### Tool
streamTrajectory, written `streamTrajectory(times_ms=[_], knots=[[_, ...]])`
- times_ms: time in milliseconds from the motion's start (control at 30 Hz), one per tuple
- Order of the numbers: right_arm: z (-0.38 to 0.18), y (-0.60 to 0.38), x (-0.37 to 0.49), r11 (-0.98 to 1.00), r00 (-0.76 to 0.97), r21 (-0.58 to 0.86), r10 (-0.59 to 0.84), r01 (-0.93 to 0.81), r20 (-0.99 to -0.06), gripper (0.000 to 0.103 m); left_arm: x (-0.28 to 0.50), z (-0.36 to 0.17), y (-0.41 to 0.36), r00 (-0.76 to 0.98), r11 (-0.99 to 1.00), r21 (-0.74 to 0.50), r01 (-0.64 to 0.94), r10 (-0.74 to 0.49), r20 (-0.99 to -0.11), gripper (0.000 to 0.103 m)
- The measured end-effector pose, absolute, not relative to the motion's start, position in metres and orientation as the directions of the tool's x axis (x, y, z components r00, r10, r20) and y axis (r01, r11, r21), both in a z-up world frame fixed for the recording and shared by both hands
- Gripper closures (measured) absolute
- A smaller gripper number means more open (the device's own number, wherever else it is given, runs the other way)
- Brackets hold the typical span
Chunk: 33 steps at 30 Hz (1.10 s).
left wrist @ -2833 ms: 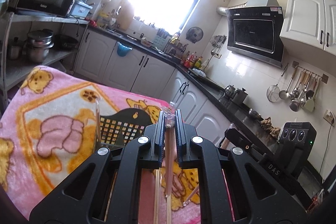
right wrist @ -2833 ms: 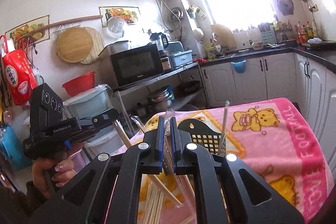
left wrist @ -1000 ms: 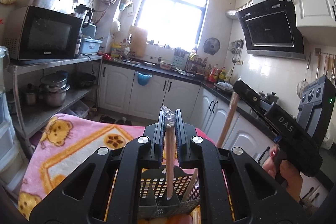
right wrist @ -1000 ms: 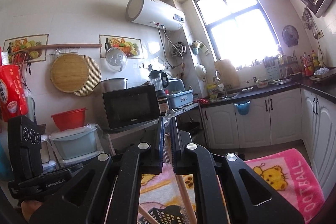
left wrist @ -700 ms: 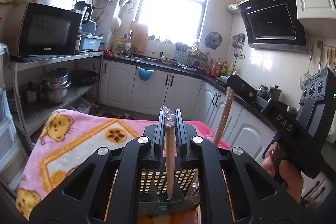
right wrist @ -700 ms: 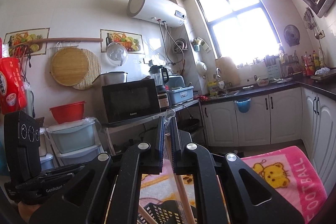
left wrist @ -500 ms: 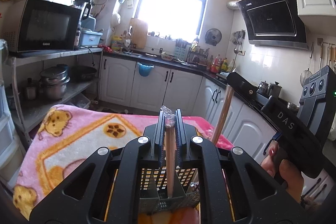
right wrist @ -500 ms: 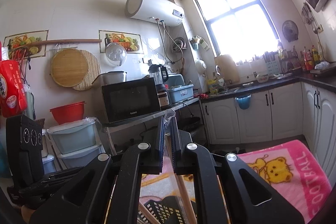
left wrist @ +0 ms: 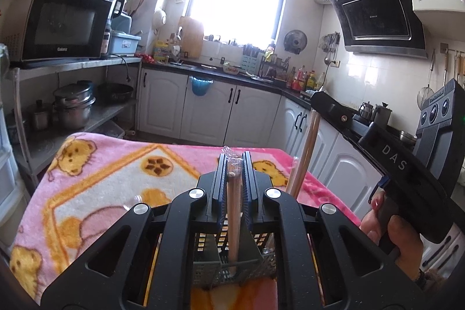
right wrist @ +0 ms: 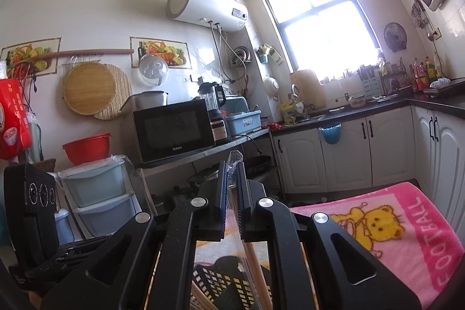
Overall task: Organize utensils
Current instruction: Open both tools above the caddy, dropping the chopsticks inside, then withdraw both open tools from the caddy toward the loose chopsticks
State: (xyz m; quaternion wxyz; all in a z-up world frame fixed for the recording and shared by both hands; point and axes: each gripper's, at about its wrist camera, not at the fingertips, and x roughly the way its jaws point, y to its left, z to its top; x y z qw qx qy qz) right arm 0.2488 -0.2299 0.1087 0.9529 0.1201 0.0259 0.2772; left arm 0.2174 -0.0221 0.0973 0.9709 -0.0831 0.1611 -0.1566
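Note:
My left gripper (left wrist: 234, 164) is shut on a pair of wooden chopsticks in a clear wrapper (left wrist: 234, 211). They hang down, and their lower end sits inside a compartment of the black perforated utensil basket (left wrist: 209, 270) right below the fingers. To the right, a hand holds my right gripper (left wrist: 315, 100), shut on a second wrapped pair (left wrist: 303, 159) that slants down toward the same basket. In the right wrist view, that gripper (right wrist: 231, 167) pinches the wrapper top (right wrist: 234, 157), and the sticks (right wrist: 252, 260) run down to the basket (right wrist: 218, 281).
The basket stands on a table under a pink bear-print blanket (left wrist: 101, 164), whose right edge (right wrist: 430, 246) nears white cabinets (left wrist: 209, 109). A metal shelf with a microwave (left wrist: 58, 25) and pots stands to the left. The left gripper's body (right wrist: 35, 222) shows at the lower left.
Both grippers have sunk with their chopsticks. The basket has come up closer under the fingers, and the left pair's lower end now reaches deeper into it.

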Motion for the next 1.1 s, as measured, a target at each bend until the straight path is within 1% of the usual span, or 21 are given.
streamTrajectory(times_ms=[33,100,233,267,300,367,433,500,567,633,700,767,833,933,1000,1067,1100], knots=[[0.108,-0.23,0.249,0.819,0.846,0.246,0.533,-0.519,0.013,0.096,0.218,0.096,-0.022,0.898,0.937,-0.212,0.277,-0.331,-0.291,0.097],[0.104,-0.231,0.249,0.826,0.855,0.254,0.519,-0.503,0.005,0.088,0.219,0.091,-0.023,0.893,0.938,-0.214,0.274,-0.33,-0.306,0.097],[0.099,-0.235,0.249,0.834,0.862,0.262,0.506,-0.486,-0.013,0.084,0.219,0.088,-0.022,0.889,0.938,-0.215,0.27,-0.329,-0.319,0.097],[0.097,-0.235,0.248,0.838,0.866,0.261,0.499,-0.478,-0.017,0.081,0.219,0.087,-0.022,0.888,0.939,-0.216,0.269,-0.328,-0.321,0.096],[0.097,-0.236,0.248,0.84,0.868,0.262,0.496,-0.475,-0.019,0.075,0.219,0.086,-0.022,0.888,0.938,-0.218,0.268,-0.328,-0.323,0.091],[0.096,-0.238,0.246,0.841,0.871,0.267,0.492,-0.47,-0.018,0.068,0.218,0.086,-0.021,0.885,0.936,-0.227,0.268,-0.332,-0.327,0.084],[0.095,-0.239,0.245,0.842,0.87,0.27,0.492,-0.467,-0.029,0.066,0.218,0.085,-0.02,0.885,0.937,-0.228,0.264,-0.329,-0.33,0.08],[0.095,-0.239,0.244,0.846,0.87,0.263,0.491,-0.464,-0.045,0.06,0.217,0.084,-0.019,0.883,0.937,-0.23,0.262,-0.329,-0.334,0.072],[0.095,-0.241,0.24,0.85,0.872,0.258,0.486,-0.459,-0.049,0.055,0.215,0.084,-0.016,0.883,0.936,-0.239,0.258,-0.329,-0.336,0.067],[0.094,-0.242,0.237,0.853,0.875,0.256,0.482,-0.454,-0.053,0.053,0.213,0.085,-0.014,0.883,0.934,-0.248,0.257,-0.331,-0.332,0.06],[0.093,-0.244,0.234,0.856,0.876,0.255,0.478,-0.449,-0.062,0.047,0.209,0.085,-0.01,0.881,0.928,-0.266,0.261,-0.341,-0.327,0.053],[0.091,-0.246,0.23,0.863,0.879,0.247,0.47,-0.44,-0.076,0.044,0.207,0.086,-0.007,0.879,0.923,-0.277,0.266,-0.35,-0.323,0.049],[0.089,-0.248,0.226,0.869,0.883,0.244,0.461,-0.431,-0.083,0.043,0.204,0.088,-0.005,0.882,0.924,-0.277,0.264,-0.348,-0.317,0.045],[0.088,-0.251,0.221,0.871,0.883,0.245,0.46,-0.427,-0.097,0.039,0.198,0.091,-0.002,0.886,0.922,-0.284,0.263,-0.347,-0.308,0.035],[0.088,-0.251,0.217,0.874,0.883,0.24,0.456,-0.422,-0.109,0.035,0.193,0.093,0.0,0.888,0.922,-0.283,0.263,-0.346,-0.303,0.027],[0.087,-0.252,0.214,0.876,0.883,0.238,0.454,-0.419,-0.119,0.033,0.188,0.094,0.001,0.891,0.925,-0.279,0.257,-0.339,-0.302,0.022],[0.087,-0.252,0.212,0.877,0.882,0.238,0.455,-0.418,-0.126,0.032,0.186,0.094,0.001,0.893,0.926,-0.281,0.254,-0.335,-0.3,0.017]])
